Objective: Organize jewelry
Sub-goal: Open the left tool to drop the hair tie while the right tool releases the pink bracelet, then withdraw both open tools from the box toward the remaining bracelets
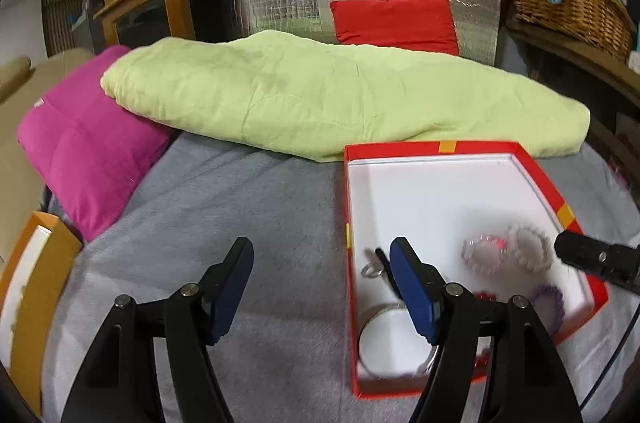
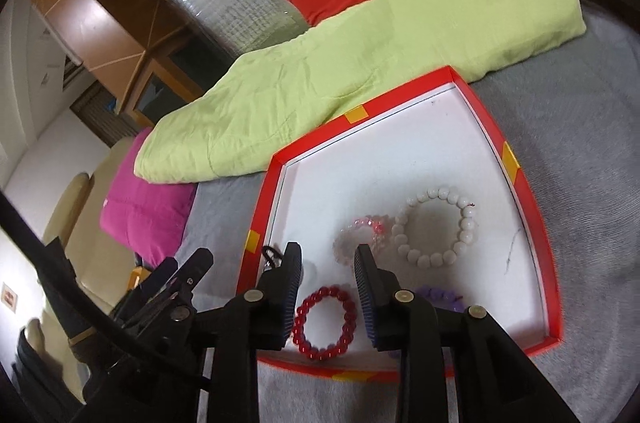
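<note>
While both grippers sit low in frame over the red tray (image 2: 532, 255), nothing is clamped; left gripper (image 1: 320, 287) has its jaws wide apart, empty, one blue pad over the grey blanket (image 1: 224, 207), the other over the tray's left edge; right gripper (image 2: 328, 291) has its jaws partly apart, empty, red bead bracelet (image 2: 325, 323) lying on the tray floor in the gap below them, pads not pressing it.

Jewelry is all in the tray: white bead bracelet (image 2: 434, 227) centre-right of the right wrist view, clear pink bracelet (image 2: 362, 235) touching its left side, purple bracelet (image 2: 440, 293) mostly hidden behind the right finger, silver bangle (image 1: 394, 341) and small ring (image 1: 371, 269) at lower centre of the left wrist view.

Risks, as I judge them:
- tray sits on soft bedding; a downward push on the rim likely tips it and slides the beads together;
- clear pink and white bracelets touch; closing on one probably drags the other;
- grippers are near each other at the tray's left side; fingers could clash;
- round beads may roll off the pads on a partial grip;
- ring is small, blurred; easy to miss.
</note>
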Action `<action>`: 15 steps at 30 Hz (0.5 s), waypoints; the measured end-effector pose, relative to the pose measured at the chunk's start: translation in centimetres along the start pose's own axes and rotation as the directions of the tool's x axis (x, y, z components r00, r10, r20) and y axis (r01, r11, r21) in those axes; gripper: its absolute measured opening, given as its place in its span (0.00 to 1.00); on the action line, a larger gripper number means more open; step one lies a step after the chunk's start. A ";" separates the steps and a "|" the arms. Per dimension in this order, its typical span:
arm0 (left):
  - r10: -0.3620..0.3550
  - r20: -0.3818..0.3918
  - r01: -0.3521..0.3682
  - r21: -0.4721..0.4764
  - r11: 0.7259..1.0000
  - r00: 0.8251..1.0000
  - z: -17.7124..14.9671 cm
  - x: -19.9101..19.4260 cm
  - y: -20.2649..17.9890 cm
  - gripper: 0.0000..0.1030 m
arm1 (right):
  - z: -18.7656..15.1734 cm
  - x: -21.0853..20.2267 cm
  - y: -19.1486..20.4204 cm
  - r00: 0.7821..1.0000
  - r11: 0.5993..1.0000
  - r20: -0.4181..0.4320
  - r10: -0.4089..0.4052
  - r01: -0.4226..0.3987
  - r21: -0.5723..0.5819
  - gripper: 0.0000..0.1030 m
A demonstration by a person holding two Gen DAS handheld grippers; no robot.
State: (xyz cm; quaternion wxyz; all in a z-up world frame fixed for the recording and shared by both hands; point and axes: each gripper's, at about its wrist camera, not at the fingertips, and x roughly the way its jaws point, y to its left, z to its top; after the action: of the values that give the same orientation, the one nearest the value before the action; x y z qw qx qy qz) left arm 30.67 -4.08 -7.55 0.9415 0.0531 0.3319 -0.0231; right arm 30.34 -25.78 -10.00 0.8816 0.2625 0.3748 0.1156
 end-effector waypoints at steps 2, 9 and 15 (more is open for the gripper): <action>0.018 0.012 -0.019 0.028 0.999 1.000 -0.5 -0.9 -0.1 0.70 | -0.4 -0.5 0.4 1.000 1.000 -0.002 -0.004 0.004 -0.029 0.30; 0.035 0.034 -0.038 0.081 0.996 0.999 -1.9 -3.4 -0.5 0.72 | -1.8 -2.0 1.0 1.000 0.996 -0.007 -0.015 0.014 -0.083 0.30; 0.034 0.055 -0.039 0.102 0.994 0.998 -2.5 -4.8 -0.9 0.73 | -2.7 -2.9 1.2 1.000 0.995 -0.005 -0.026 0.025 -0.093 0.30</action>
State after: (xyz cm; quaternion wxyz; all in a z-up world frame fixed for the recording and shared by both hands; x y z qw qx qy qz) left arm 25.26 -4.63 -6.53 0.9463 0.1070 0.3040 -0.0243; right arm 26.39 -24.92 -9.21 0.8931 0.2161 0.3749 0.1225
